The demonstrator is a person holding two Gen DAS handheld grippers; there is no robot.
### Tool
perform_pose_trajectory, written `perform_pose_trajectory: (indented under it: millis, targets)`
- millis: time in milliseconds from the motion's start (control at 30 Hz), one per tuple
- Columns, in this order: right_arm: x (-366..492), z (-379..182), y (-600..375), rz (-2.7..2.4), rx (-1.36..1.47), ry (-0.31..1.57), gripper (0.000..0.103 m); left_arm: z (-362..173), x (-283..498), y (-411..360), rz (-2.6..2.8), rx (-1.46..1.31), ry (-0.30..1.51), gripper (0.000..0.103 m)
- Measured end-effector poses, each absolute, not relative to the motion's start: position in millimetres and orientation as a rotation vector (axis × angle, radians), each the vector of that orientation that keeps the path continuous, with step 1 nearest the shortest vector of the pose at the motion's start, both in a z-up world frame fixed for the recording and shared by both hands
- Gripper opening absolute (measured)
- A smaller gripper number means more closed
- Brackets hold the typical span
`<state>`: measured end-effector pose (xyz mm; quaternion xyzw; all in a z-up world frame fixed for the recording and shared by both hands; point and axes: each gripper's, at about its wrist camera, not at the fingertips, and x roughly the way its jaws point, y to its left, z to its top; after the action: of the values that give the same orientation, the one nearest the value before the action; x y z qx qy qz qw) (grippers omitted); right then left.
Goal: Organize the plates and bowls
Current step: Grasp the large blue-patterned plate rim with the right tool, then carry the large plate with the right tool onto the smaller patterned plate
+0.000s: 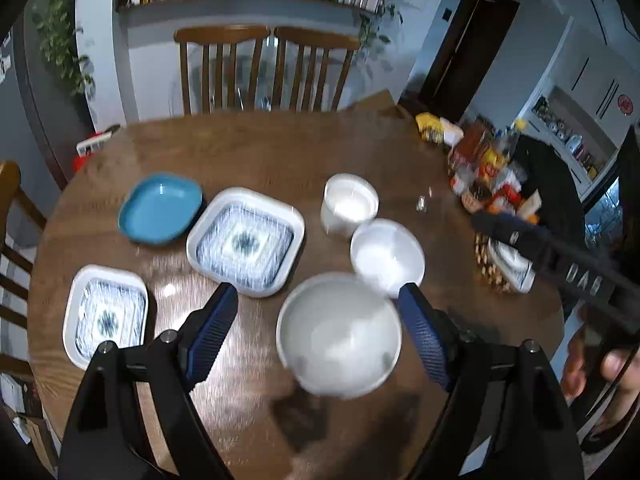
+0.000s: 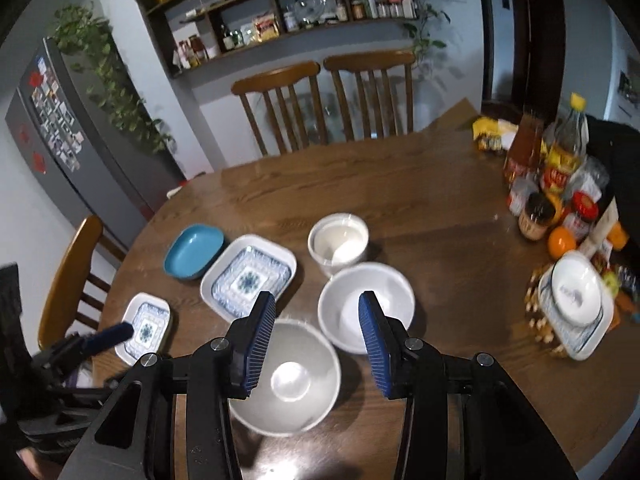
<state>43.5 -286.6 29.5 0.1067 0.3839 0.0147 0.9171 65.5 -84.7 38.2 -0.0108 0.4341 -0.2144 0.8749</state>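
Observation:
Six dishes sit on the round wooden table [image 1: 260, 152]. At the left are a blue dish [image 1: 160, 208], a large patterned square plate [image 1: 246, 240] and a small patterned square plate [image 1: 106, 314]. To the right are a tall white bowl [image 1: 348, 204], a wide white bowl [image 1: 386, 256] and a grey bowl [image 1: 338, 334]. My left gripper [image 1: 318, 294] hangs open above the grey bowl, holding nothing. My right gripper [image 2: 316, 300] is open too, high over the grey bowl [image 2: 286, 380] and the wide white bowl [image 2: 344, 312], with nothing between its pads.
Bottles, jars and oranges [image 2: 560, 240] crowd the table's right edge. A white bowl on a plate [image 2: 576, 292] rests on a woven mat there. Two wooden chairs [image 2: 324, 100] stand at the far side, and another chair [image 2: 68, 280] at the left.

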Motion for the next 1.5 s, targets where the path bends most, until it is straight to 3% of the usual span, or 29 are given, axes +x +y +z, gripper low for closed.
perform_pose_trajectory:
  millis: [300,800,1000,1067,1233,1333,1433,1500]
  targets:
    - [99.9,38.0,-274.6,0.134,0.137,0.784,0.044,53.1,127.3,-82.2,-0.172,0.005,0.821,0.084]
    - [199.5,-89.2,-209.4,0.262,0.033,1.161,0.044,-99.9,192.4,-26.3,0.079,-0.032,1.116,0.082]
    - [216.7,-125.1,-194.9,0.211,-0.034,1.243,0.044,-131.6,210.5,-19.4,0.057,-0.015,1.174,0.066]
    - [221.0,-131.1,-194.0,0.205,-0.031,1.259,0.044,-137.4,215.4,-20.0,0.047,-0.004,1.180,0.055]
    - [226.2,-146.1,-188.6,0.183,-0.044,1.297,0.044,-145.2,224.2,-21.8,0.025,0.007,1.181,0.043]
    - [228.4,-155.3,-187.5,0.186,-0.029,1.309,0.044,-141.8,226.2,-22.2,-0.003,-0.006,1.177,0.029]
    - [233.9,-156.6,-184.3,0.188,-0.033,1.298,0.037,-140.1,228.6,-25.8,-0.031,0.005,1.173,0.014]
    - [235.8,-158.0,-184.0,0.180,-0.033,1.296,0.035,-139.8,228.9,-28.7,-0.035,0.021,1.165,0.014]
